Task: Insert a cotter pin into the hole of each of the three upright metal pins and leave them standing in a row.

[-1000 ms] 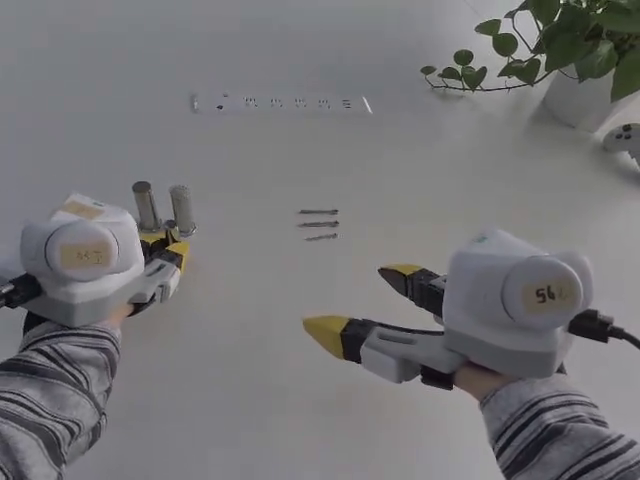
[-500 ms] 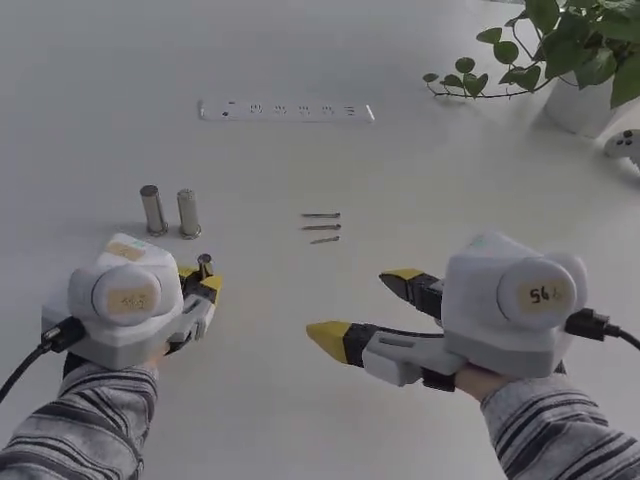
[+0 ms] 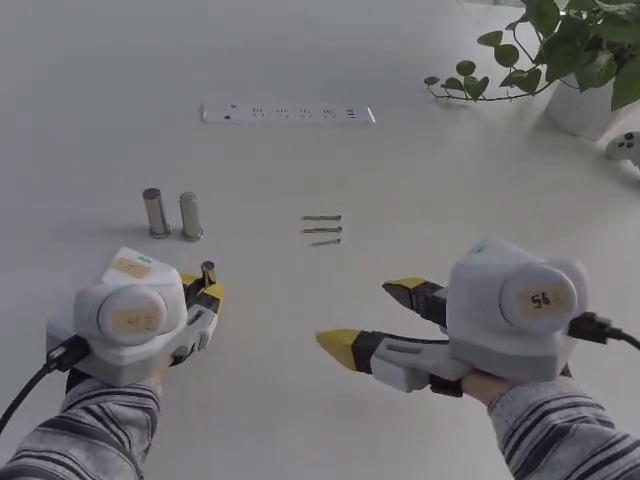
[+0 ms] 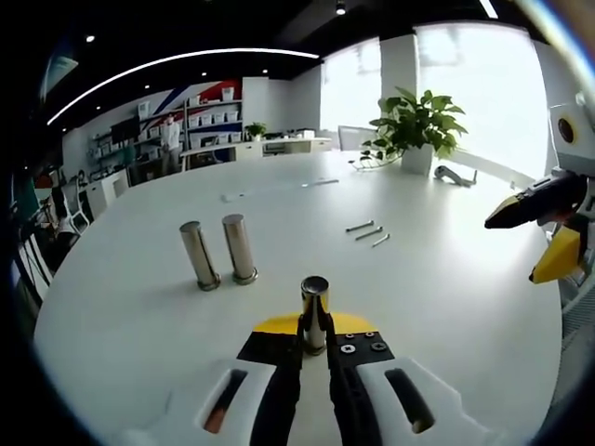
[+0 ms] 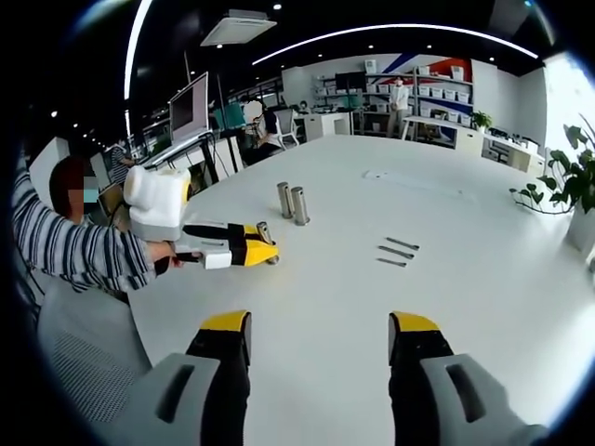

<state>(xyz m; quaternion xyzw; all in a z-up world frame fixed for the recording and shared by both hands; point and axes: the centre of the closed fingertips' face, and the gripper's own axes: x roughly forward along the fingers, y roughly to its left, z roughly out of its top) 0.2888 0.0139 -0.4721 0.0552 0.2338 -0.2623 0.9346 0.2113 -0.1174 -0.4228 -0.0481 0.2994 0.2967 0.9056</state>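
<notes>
Fingers of the left gripper (image 4: 314, 327) clench an upright metal pin (image 4: 314, 299) at the near left of the table (image 3: 430, 170). Those of the right gripper (image 3: 368, 316) are spread, released. Just beyond stand two more pins (image 3: 190, 216) side by side, while three cotter pins (image 3: 322, 230) lie mid-table, to their right.

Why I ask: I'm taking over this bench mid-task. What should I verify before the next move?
1. Left tongs shut on the held metal pin: ok.
2. Held metal pin upright: ok.
3. Right tongs open and empty, ready for a cotter pin: ok.
4. Three cotter pins lying apart on the table, nothing over them: ok.
5. Two other metal pins standing side by side: ok.
6. Held pin's hole facing the right tongs: cannot tell.
</notes>
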